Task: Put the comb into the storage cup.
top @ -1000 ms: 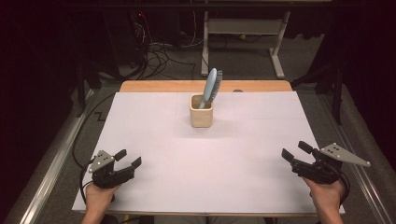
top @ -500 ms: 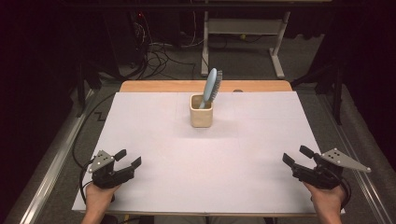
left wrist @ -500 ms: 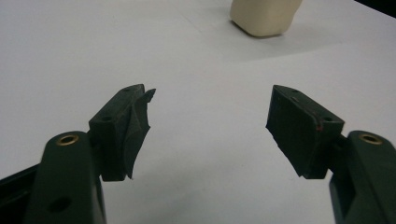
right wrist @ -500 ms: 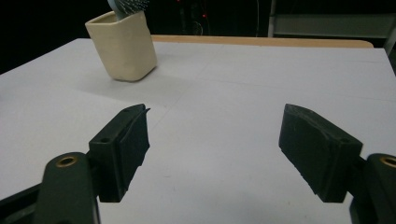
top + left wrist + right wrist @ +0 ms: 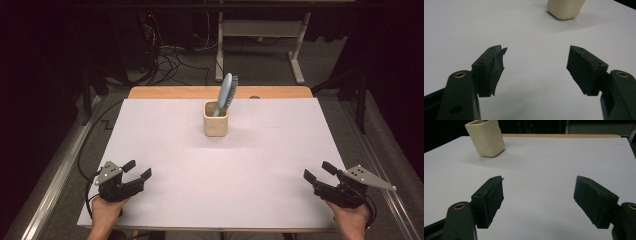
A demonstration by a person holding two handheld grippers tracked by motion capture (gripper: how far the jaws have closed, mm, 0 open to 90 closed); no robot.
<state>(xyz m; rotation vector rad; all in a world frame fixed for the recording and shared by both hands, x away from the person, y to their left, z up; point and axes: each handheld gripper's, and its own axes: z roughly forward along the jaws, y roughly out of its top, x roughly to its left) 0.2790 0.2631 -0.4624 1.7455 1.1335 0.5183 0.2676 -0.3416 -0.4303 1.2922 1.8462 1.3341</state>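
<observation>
My left hand-held gripper (image 5: 135,173) and right hand-held gripper (image 5: 317,171) (both released) flank the cream cup (image 5: 215,118) holding a blue hairbrush (image 5: 226,93).

Your right gripper (image 5: 539,200) has its two black jaws wide apart over the white table (image 5: 564,162). A cream cup (image 5: 486,138) stands far off, up to the left.

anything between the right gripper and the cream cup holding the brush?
Nothing: bare white table cover runs from the right gripper to the cream square cup, seen in the high view and right gripper view.
</observation>
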